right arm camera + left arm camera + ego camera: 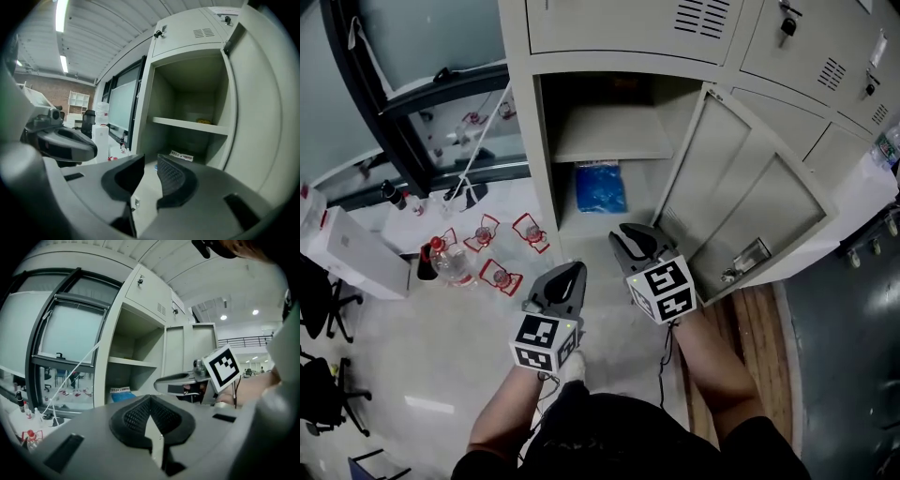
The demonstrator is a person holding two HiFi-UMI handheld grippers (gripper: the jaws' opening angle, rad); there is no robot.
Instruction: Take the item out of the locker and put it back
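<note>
While the blue packet lay toward the left side of the locker's lower floor, under the shelf, the right gripper hovered just outside the front edge, jaws apart and empty. The left gripper was closed on nothing. The sound approach, by my judgement, was to reach in level below the shelf, clear of the open door, and pinch the packet's near edge.

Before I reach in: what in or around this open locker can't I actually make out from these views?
Blue package: label print too small in head view; in right gripper view the right gripper hides most of it.
Small yellowish thing on the shelf: right gripper view, too small to identify.
Rear of the upper compartment: head view, lost in shadow.
</note>
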